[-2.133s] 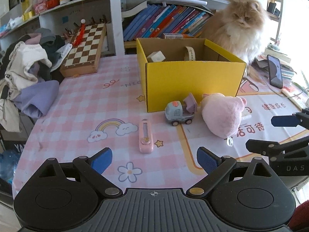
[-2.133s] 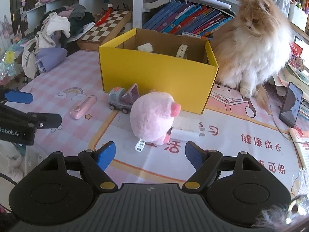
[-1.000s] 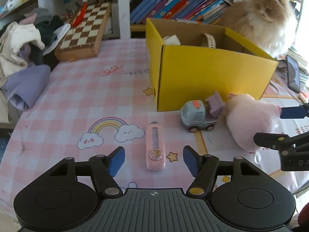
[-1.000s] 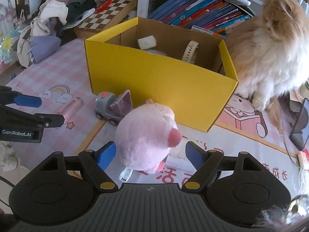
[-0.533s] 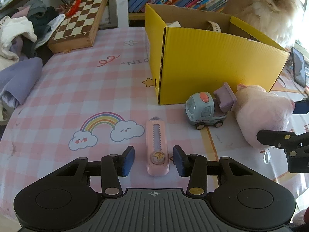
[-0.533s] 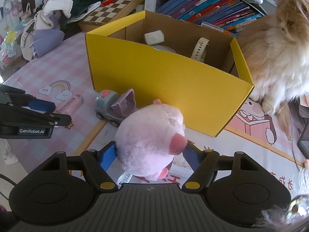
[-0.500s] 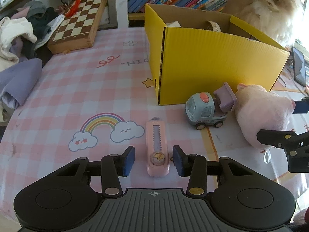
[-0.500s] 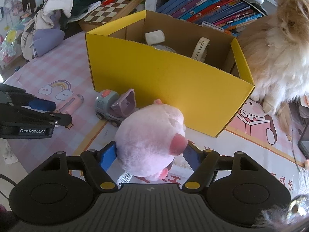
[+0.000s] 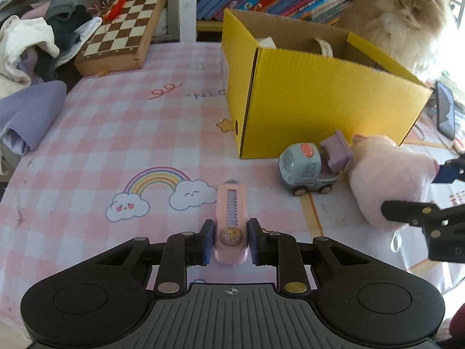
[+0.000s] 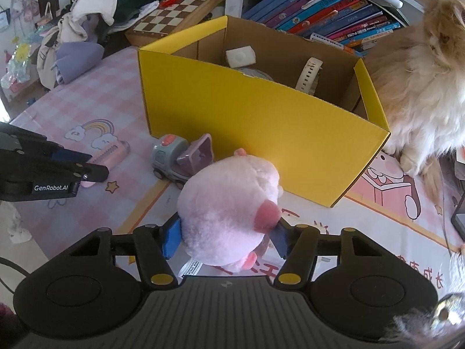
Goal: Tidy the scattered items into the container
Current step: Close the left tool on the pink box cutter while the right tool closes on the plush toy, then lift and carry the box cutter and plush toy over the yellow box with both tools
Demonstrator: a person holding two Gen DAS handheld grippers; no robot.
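While I look along my left tool, it pinches the pink cutter lying on the worktop, gripped low so it lifts straight. In the right view, my right tool squeezes the pink plush pig beside the yellow box.

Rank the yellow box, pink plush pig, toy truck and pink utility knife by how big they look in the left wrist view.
1. yellow box
2. pink plush pig
3. toy truck
4. pink utility knife; it lies nearest the camera, so its place against the truck is unsure.
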